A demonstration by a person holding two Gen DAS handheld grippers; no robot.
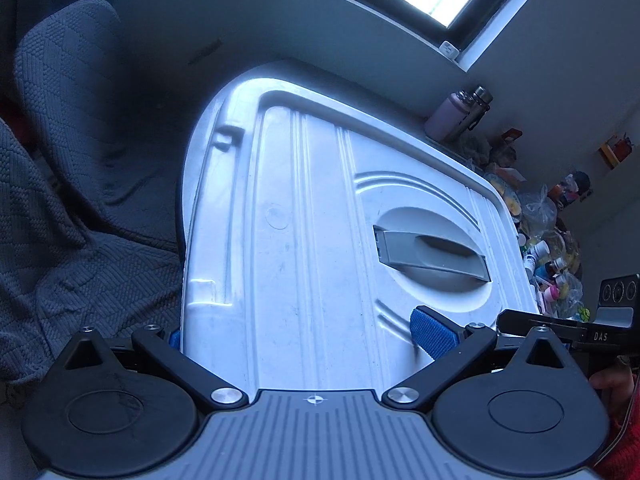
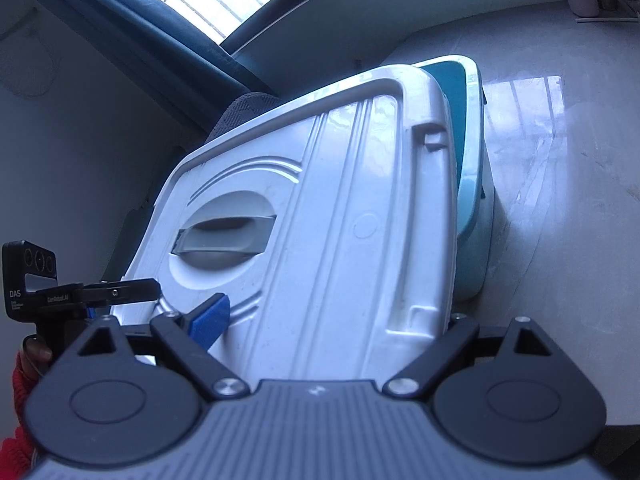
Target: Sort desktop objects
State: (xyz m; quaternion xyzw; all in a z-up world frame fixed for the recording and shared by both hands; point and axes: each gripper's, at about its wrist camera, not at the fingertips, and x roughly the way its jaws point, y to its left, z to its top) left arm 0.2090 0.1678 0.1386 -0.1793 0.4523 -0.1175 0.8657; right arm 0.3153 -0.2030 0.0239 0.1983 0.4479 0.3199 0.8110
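Carrying the white ribbed plastic lid (image 1: 312, 216) with its recessed grey handle (image 1: 432, 252) looks to be the step in hand: both claws grip its near edge, one at each side, and it fills each wrist view, tilted up and away from the cameras. The left claw (image 1: 304, 336) straddles the lid's left portion, its blue textured pad (image 1: 434, 334) lying on the top face, so it is pinching the lid. The right claw (image 2: 328, 320) likewise stands wide but clamped on the lid's right portion, one blue pad (image 2: 212, 316) showing on top. Beyond the lid's far right edge sits a teal plastic bin (image 2: 472, 184) on the pale glossy floor (image 2: 560, 200), which I judge to be the lid's box. Left of the lid lies a dark grey knitted blanket (image 1: 68, 160); far right, a heap of small colourful bottles and toys (image 1: 548, 248). Next, probably, the lid must be set aside, both claws moving together so it stays level.
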